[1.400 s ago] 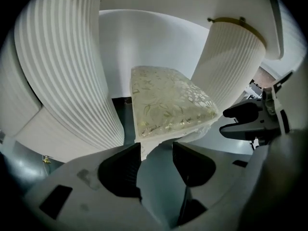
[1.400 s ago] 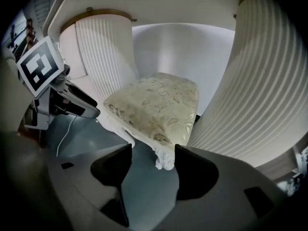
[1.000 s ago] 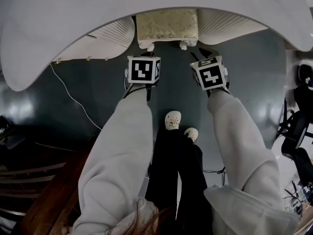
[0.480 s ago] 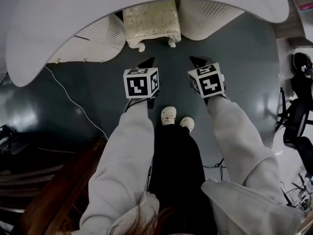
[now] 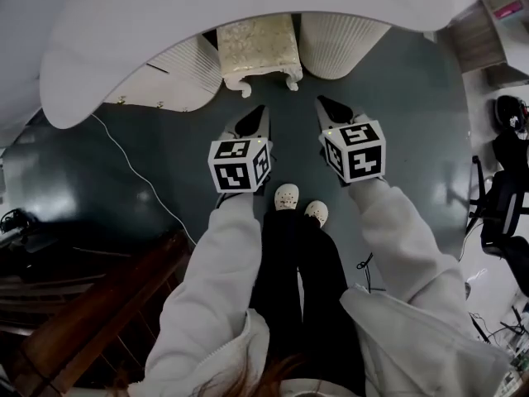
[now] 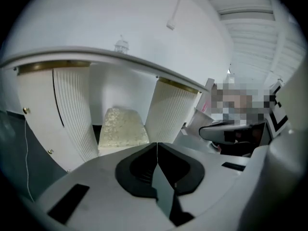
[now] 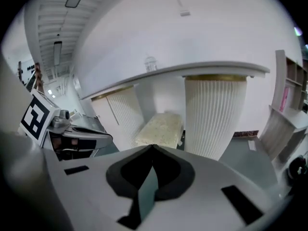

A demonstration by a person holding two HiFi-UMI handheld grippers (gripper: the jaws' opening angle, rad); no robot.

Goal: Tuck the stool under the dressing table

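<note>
stool (image 5: 258, 44) tucked under dressing table (image 5: 165, 31). left gripper (image 5: 256, 114) fingers just closed, empty; right gripper (image 5: 329, 106) fingers closed, empty. back away, not bumping stool.

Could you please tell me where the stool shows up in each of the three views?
Head view: stool at top centre, at the front edge of the dressing table.
Left gripper view: stool left of centre, just above the jaws.
Right gripper view: stool near centre, just above the jaws.
Shared landmark: the ribbed white pedestal standing right of the stool in every view.
</note>
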